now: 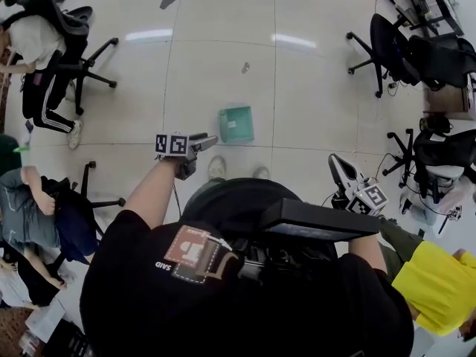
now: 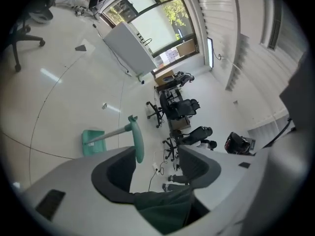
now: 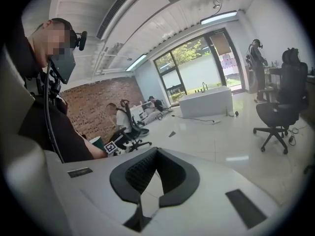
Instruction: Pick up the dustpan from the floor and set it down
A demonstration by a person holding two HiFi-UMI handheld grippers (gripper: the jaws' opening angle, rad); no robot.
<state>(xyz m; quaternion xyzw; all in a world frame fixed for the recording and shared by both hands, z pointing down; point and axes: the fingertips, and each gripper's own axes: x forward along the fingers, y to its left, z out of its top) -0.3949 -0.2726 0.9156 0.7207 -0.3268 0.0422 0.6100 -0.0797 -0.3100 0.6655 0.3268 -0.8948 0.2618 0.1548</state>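
A green dustpan (image 1: 236,123) sits on the pale tiled floor just ahead of the person's shoes. In the left gripper view its pan (image 2: 92,142) lies flat and its long handle (image 2: 135,135) rises toward the camera. My left gripper (image 1: 202,144) hovers to the near left of it, apart from it. Its jaws stand open with nothing between them (image 2: 157,162). My right gripper (image 1: 339,169) hangs further right, away from the dustpan. In its own view the fingertips meet, and the gripper (image 3: 156,150) is shut on nothing.
Black office chairs (image 1: 387,50) stand at the right, and one (image 1: 71,47) at the left with a person seated. More people sit at the lower left, and a yellow sleeve (image 1: 439,285) shows at the lower right. Small scraps (image 1: 245,68) lie on the floor.
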